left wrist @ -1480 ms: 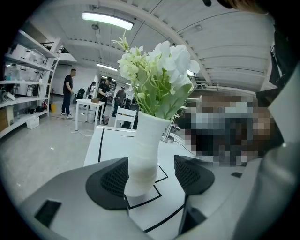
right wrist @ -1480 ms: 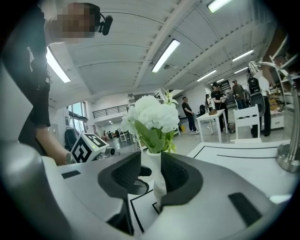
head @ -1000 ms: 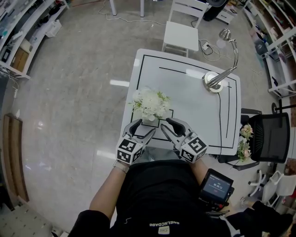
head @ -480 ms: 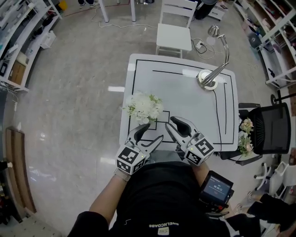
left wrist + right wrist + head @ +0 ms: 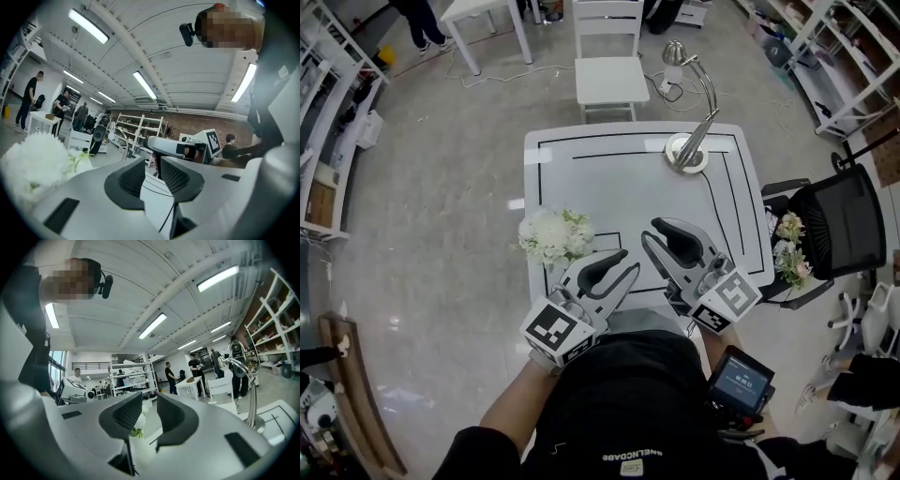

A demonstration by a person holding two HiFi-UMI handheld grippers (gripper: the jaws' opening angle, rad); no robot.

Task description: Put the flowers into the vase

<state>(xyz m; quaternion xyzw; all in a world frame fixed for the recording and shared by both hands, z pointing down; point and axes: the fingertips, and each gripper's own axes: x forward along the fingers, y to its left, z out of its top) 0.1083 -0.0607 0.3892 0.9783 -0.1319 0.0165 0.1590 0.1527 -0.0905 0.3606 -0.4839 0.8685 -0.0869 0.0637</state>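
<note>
Floor (image 5: 441,234): grey and glossy. You now see more of it around the tabletop than a second ago.
Tabletop (image 5: 647,187): white with black lines. All of it is in your head view now, and it sits higher in that view than before.
Black chair (image 5: 839,225): at the tabletop's right side, as before.
White chair (image 5: 609,75): at the far side, pushed up near the edge.
Lamp (image 5: 689,141): its base stands at the far right of the tabletop, unmoved.
Left claw (image 5: 628,262) (image 5: 152,161): you have lifted it off the tabletop and it looms larger. Its jaws have just been closing and are now released, with a narrow gap and nothing between them.
Right claw (image 5: 649,232) (image 5: 149,401): lifted as well and pointing level. Its jaws have drawn in a little but remain released with nothing between them.
Flowers (image 5: 551,236) (image 5: 33,164): a white bunch still at the tabletop's near left edge. A second ago it lay just ahead of both claws. Now it sits left of your left claw and apart from it, held by neither.
Second bunch (image 5: 789,248): pale blooms between the tabletop's right edge and the black chair, where they were.
Screen (image 5: 741,382): at your right hip, lit.
</note>
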